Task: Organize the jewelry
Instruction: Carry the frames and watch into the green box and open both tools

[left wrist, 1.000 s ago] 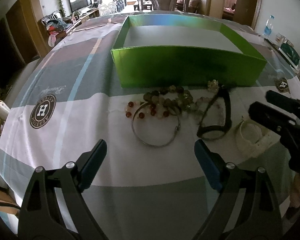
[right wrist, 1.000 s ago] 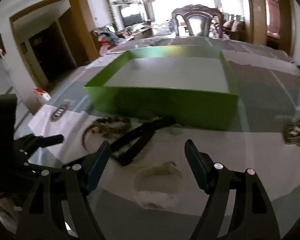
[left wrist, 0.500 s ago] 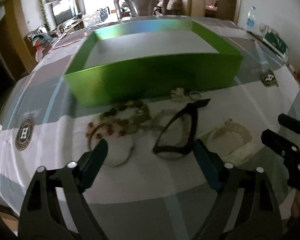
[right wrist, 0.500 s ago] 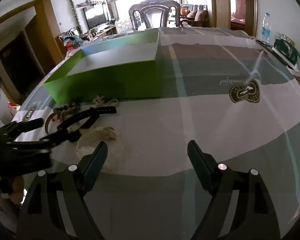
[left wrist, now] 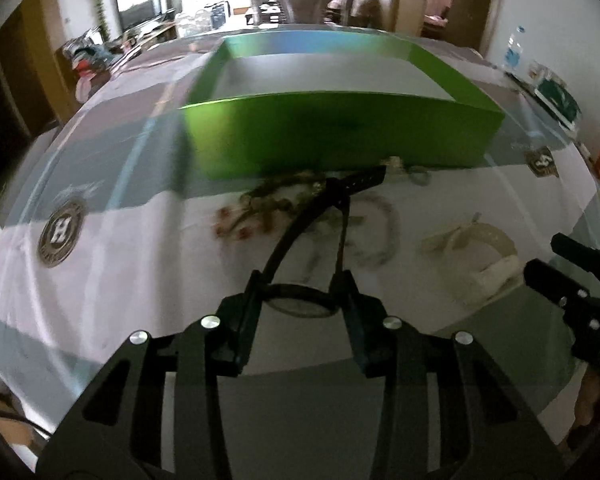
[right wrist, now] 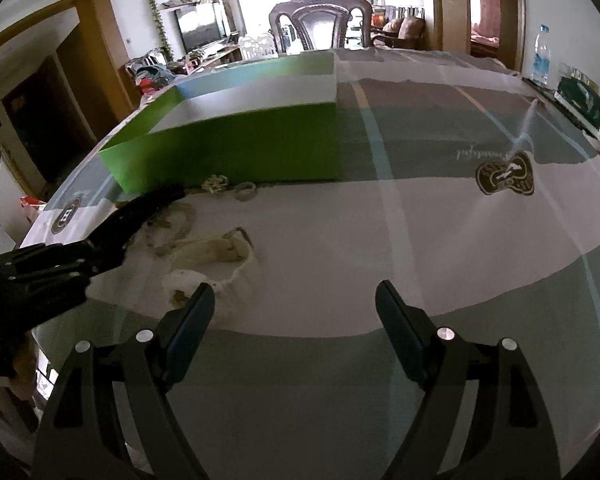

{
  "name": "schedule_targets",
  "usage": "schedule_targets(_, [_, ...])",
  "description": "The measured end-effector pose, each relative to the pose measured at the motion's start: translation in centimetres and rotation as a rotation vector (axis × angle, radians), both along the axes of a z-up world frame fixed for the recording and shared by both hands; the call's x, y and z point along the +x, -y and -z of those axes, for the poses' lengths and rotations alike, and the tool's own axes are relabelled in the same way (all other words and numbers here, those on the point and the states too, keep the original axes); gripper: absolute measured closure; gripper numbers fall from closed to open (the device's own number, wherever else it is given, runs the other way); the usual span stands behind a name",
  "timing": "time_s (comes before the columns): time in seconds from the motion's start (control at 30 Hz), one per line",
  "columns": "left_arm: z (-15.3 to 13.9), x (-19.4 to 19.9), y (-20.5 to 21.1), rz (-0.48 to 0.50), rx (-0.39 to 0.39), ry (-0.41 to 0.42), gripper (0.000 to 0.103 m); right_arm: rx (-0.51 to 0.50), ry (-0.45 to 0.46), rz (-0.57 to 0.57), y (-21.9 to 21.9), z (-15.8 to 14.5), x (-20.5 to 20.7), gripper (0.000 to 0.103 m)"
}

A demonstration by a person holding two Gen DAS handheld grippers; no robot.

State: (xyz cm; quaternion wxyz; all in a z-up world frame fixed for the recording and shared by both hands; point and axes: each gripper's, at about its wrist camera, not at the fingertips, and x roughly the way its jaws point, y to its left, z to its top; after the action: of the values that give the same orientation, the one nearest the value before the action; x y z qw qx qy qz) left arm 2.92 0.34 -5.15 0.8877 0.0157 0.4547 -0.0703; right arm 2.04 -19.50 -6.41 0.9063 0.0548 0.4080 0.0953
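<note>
Having just been closing, the left gripper (left wrist: 300,300) is clamped on the black watch (left wrist: 300,232), whose strap reaches toward the green box (left wrist: 340,140). The right gripper (right wrist: 296,312) is held agape, empty. Beaded bracelets (left wrist: 260,212) are blurred. Nothing is seen in the box.

A round dark emblem (left wrist: 61,232) with a large letter "H" at its centre is printed on the tablecloth (left wrist: 112,280); the ring of small lettering around it cannot be read. A second dark emblem (right wrist: 505,173) is printed on the same cloth, with a line of cursive script (right wrist: 482,153) beside it, seen upside down and not legible.
</note>
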Motion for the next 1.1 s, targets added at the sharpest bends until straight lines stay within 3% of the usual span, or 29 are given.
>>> schedule_targets(0.07, [-0.2,-0.4,-1.2,-0.018,-0.01,0.001,0.064,0.017,0.016,-0.024,-0.5,-0.4,-0.2,0.021])
schedule_targets(0.13, [-0.2,-0.6,-1.6,-0.026,-0.012,0.0,0.064,0.015,0.029,-0.067,-1.7,-0.6,-0.3,0.013])
schedule_targets(0.37, [1.3,-0.1,-2.2,-0.033,-0.025,-0.039,0.059,-0.091,-0.016,-0.111,-5.8,1.3,1.0,0.013])
schedule_targets(0.4, [1.3,0.0,-2.2,-0.033,-0.024,-0.036,0.057,-0.104,-0.019,-0.108,-6.0,1.5,1.2,0.014])
schedule_targets(0.47, [1.4,0.1,-2.0,-0.031,-0.024,-0.033,0.057,-0.117,-0.017,-0.114,-6.3,1.8,1.2,0.027])
schedule_targets(0.5, [1.5,0.2,-1.9,-0.031,-0.021,-0.031,0.057,-0.126,-0.02,-0.11,-6.4,1.9,1.3,0.039])
schedule_targets(0.53, [1.5,0.3,-1.9,-0.034,-0.02,-0.03,0.063,-0.131,-0.018,-0.108,-6.4,1.9,1.3,0.044])
schedule_targets(0.73, [1.0,0.1,-3.1,-0.04,-0.06,-0.021,0.064,-0.101,0.005,-0.114,-5.7,1.3,0.9,0.044])
schedule_targets(1.1, [-4.7,-0.7,-4.2,-0.046,-0.098,0.102,0.064,-0.078,0.135,-0.077,-4.1,-4.0,0.9,0.044])
